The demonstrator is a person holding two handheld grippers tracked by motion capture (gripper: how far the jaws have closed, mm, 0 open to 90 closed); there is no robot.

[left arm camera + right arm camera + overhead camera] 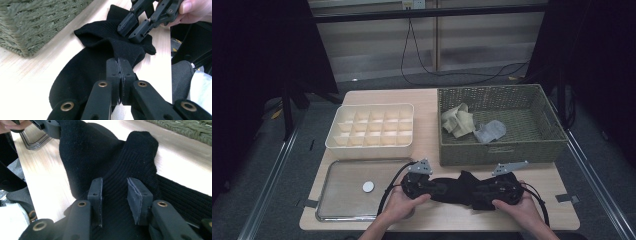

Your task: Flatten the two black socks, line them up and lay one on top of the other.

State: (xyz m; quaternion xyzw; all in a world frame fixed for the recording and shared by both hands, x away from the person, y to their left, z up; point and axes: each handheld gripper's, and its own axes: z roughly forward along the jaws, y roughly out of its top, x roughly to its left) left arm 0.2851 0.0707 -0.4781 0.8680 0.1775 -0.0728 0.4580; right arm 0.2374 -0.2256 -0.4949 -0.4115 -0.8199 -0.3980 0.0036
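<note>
A black sock [460,189] lies on the wooden table near its front edge, stretched between my two grippers. My left gripper [443,189] is shut on one end of it; in the left gripper view the jaws [120,65] pinch a fold of the black fabric [82,67]. My right gripper [479,192] sits at the other end. In the right gripper view its jaws [114,192] stand apart, with the ribbed cuff [140,152] bulging up between them. The right gripper [133,28] also shows in the left gripper view, resting on the sock.
Just behind the sock stands a green wicker basket [502,150] holding a beige sock [458,120] and a grey sock [490,131]. A white divided box [371,127] sits at the back left. A metal tray [342,200] with a white disc [368,187] lies front left.
</note>
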